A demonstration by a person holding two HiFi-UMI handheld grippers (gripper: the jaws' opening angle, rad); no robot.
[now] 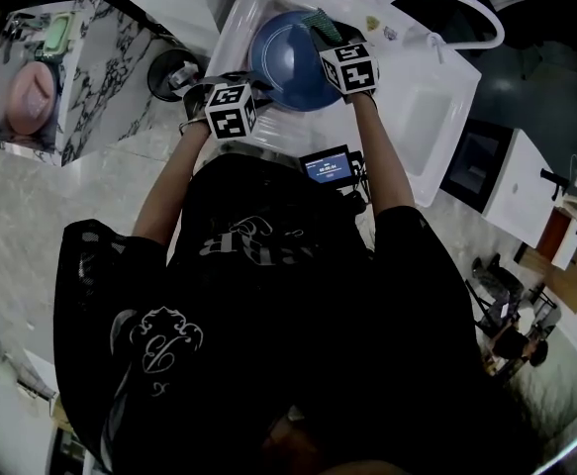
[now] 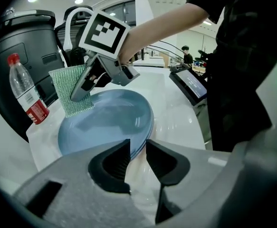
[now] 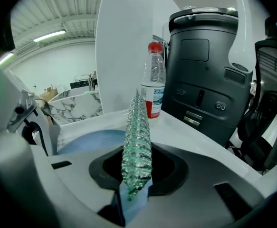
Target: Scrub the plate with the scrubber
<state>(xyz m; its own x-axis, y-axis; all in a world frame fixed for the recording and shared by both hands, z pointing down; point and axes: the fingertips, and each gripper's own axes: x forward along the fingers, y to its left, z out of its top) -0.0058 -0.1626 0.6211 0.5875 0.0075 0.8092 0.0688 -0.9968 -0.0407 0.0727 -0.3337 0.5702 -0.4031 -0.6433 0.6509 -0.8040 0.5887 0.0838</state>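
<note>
White desk (image 1: 436, 107), blue plate (image 1: 286, 67) on it. Left tool (image 2: 137, 148) pinches its near rim, right tool (image 3: 136, 178) clamps the scrubber (image 3: 137, 137) by the far rim. Best press flat, circle firmly, keep that rim steady.

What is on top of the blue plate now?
Only the green scrubber, clamped in the right gripper, stands on the far side of the blue plate. The patch beneath it is covered.
</note>
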